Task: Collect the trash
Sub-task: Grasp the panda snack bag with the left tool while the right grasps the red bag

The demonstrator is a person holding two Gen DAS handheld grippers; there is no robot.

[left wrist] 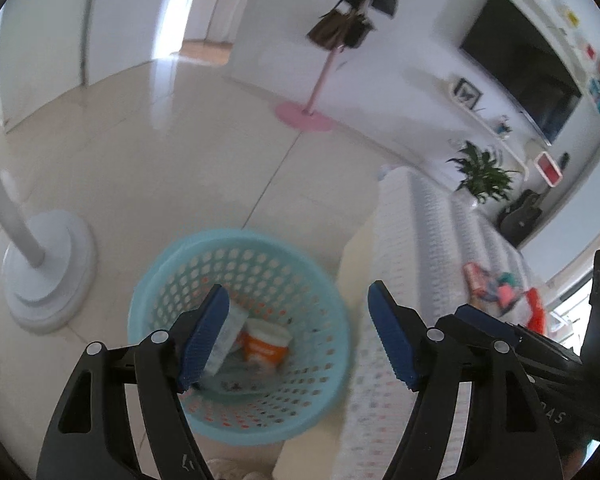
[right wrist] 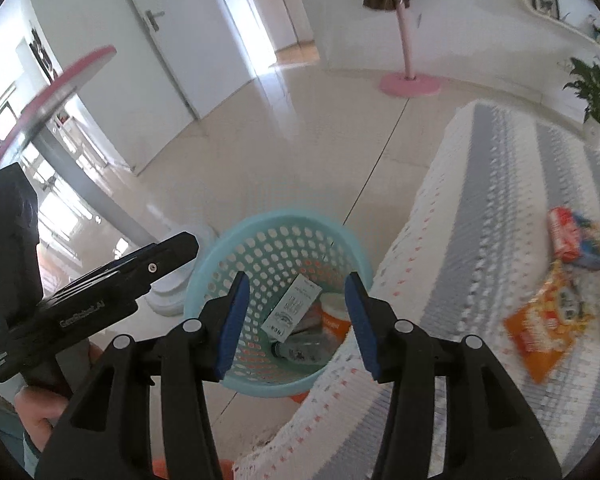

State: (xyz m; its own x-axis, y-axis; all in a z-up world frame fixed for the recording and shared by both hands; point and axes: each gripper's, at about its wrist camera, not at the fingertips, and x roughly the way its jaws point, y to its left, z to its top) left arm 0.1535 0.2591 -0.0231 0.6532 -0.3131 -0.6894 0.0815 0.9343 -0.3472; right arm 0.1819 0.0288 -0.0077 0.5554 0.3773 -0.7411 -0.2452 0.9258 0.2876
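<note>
A light blue perforated basket (left wrist: pixel 236 320) (right wrist: pixel 276 280) stands on the floor beside the cloth-covered table. Inside it lie a white carton (right wrist: pixel 294 310), an orange-and-white cup (right wrist: pixel 334 318) (left wrist: pixel 266 344) and a clear bottle (right wrist: pixel 300 348). My left gripper (left wrist: pixel 298 292) hangs open above the basket, with nothing between its blue pads. My right gripper (right wrist: pixel 297 278) is also open over the basket and holds nothing. On the table lie an orange snack bag (right wrist: pixel 548 320) and a red packet (right wrist: pixel 564 236) among other wrappers (left wrist: pixel 492 284).
The table (right wrist: pixel 480 200) has a white and grey patterned cloth and rises right of the basket. A white lamp base (left wrist: pixel 48 268) stands left of it on the tiled floor. A pink coat stand (left wrist: pixel 304 116) and a potted plant (left wrist: pixel 484 176) are farther back.
</note>
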